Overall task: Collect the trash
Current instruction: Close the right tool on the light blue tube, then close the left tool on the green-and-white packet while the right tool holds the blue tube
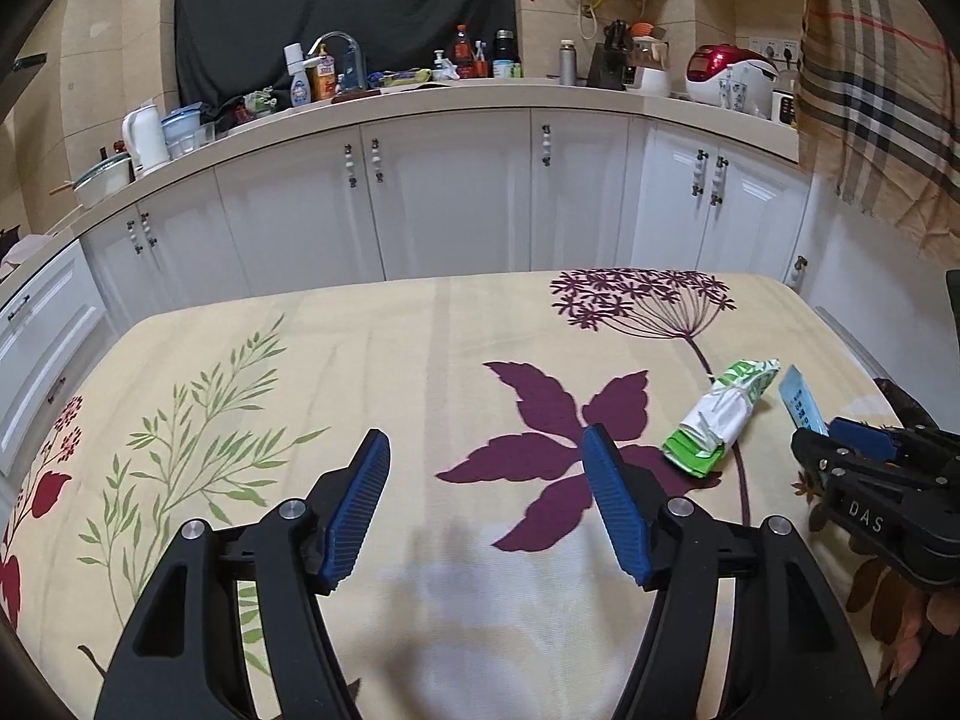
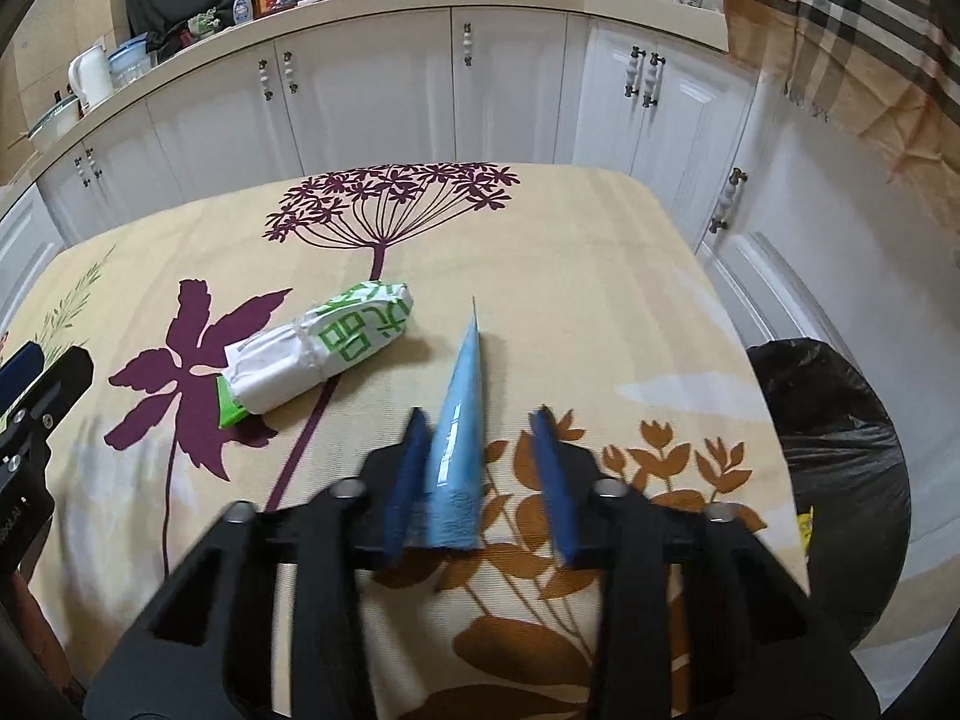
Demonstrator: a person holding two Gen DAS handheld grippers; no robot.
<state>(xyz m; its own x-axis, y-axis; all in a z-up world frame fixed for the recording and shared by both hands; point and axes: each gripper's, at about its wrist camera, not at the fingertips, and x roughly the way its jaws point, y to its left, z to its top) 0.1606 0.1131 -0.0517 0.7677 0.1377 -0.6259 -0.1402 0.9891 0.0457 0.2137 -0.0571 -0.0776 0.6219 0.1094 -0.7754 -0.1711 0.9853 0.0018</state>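
Observation:
A folded green-and-white wrapper bundle (image 1: 720, 414) (image 2: 318, 354) lies on the flowered tablecloth (image 1: 360, 360). To its right a thin light-blue sachet (image 2: 459, 420) (image 1: 801, 405) stands tilted up between the fingers of my right gripper (image 2: 480, 414) (image 1: 840, 438). It rests against the left pad, and a gap shows between it and the right pad; the fingers look blurred. My left gripper (image 1: 483, 438) (image 2: 36, 372) hovers open over the purple leaf print, left of the bundle, with nothing between its fingers.
A bin lined with a black bag (image 2: 840, 450) stands just past the table's right edge. White cabinets (image 1: 450, 198) and a cluttered counter (image 1: 420, 96) run behind the table. A plaid cloth (image 1: 870, 90) hangs at the upper right.

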